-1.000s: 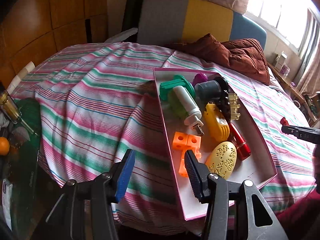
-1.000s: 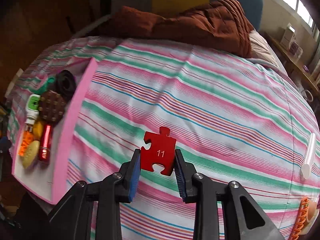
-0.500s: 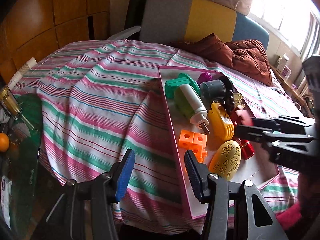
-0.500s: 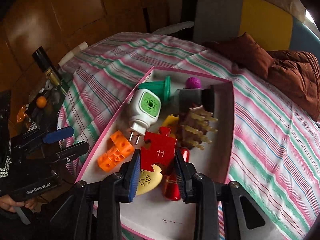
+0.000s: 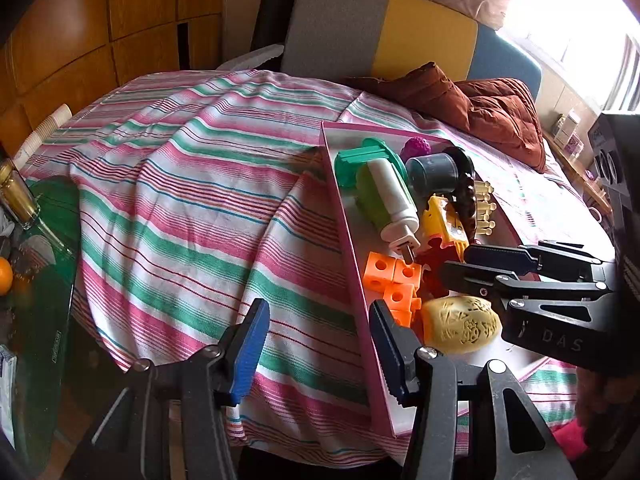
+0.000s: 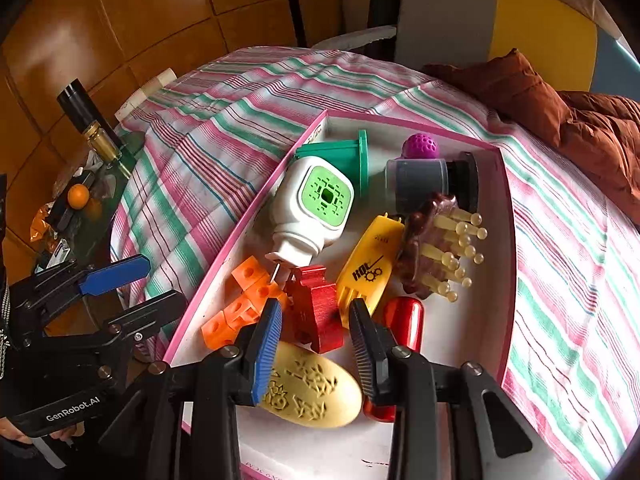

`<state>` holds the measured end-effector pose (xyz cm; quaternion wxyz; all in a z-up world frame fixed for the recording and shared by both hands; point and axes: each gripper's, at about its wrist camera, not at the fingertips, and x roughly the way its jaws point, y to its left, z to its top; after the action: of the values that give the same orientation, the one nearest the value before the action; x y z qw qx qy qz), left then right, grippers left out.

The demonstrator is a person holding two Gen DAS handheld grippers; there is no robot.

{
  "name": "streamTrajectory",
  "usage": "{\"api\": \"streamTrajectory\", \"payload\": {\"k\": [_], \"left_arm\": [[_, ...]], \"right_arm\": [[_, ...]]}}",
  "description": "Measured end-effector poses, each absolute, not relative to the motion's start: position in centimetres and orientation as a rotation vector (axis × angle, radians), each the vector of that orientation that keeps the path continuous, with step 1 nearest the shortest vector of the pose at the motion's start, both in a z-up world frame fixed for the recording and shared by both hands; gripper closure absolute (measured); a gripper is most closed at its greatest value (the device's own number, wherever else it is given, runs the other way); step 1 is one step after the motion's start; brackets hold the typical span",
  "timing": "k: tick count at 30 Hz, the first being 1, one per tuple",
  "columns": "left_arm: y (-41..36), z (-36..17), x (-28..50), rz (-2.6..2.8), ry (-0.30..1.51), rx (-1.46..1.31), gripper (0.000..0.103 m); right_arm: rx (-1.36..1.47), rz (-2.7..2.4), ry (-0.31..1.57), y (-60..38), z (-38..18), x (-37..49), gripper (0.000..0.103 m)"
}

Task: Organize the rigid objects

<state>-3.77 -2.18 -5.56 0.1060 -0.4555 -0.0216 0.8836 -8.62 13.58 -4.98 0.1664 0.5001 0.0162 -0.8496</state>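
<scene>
Surface: striped cloth (image 5: 192,208), pink, green and white, covering most of the frame.
Room: wooden panels (image 5: 120,20) upper left; window (image 5: 580,20) upper right.
Tray: pink-rimmed box (image 6: 507,248), centre frame, on the cloth.
Puzzle piece: red puzzle piece (image 6: 316,312) lies in the box, among toys.
Right gripper (image 6: 314,344): jaws opening, piece between them, pads clear of it.
Left gripper (image 5: 318,344): jaws apart, empty, straddling the box's near rim.

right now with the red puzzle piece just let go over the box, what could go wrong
The right gripper is opening, and the red puzzle piece lies tilted on the orange blocks and yellow tool; it may slide or nudge them. The fingers are low in the crowded pink box and could catch the yellow oval when lifting out.
</scene>
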Motion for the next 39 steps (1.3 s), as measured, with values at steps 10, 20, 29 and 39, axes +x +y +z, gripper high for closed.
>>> {"api": "streamTrajectory", "payload": {"k": [10, 20, 29, 39], "left_arm": [[-2.3, -4.8, -3.5, 2.649, -0.038, -1.315, 0.042], [-1.4, -3.3, -2.5, 2.727, 0.049, -1.232, 0.03], [-0.4, -1.7, -0.8, 2.772, 0.018, -1.127, 0.0], [1.1, -1.0, 0.5, 2.807, 0.039, -1.129, 0.0]], "right_arm": [[1.415, -2.472, -0.007, 14.2, -5.0, -7.9, 0.068], [1.347, -2.665, -0.099, 16.2, -3.4, -5.6, 0.058], [1.317, -2.892, -0.154, 18.0, -1.8, -3.6, 0.053], [1.358, -2.929, -0.16, 18.1, -2.4, -1.7, 0.053]]}}
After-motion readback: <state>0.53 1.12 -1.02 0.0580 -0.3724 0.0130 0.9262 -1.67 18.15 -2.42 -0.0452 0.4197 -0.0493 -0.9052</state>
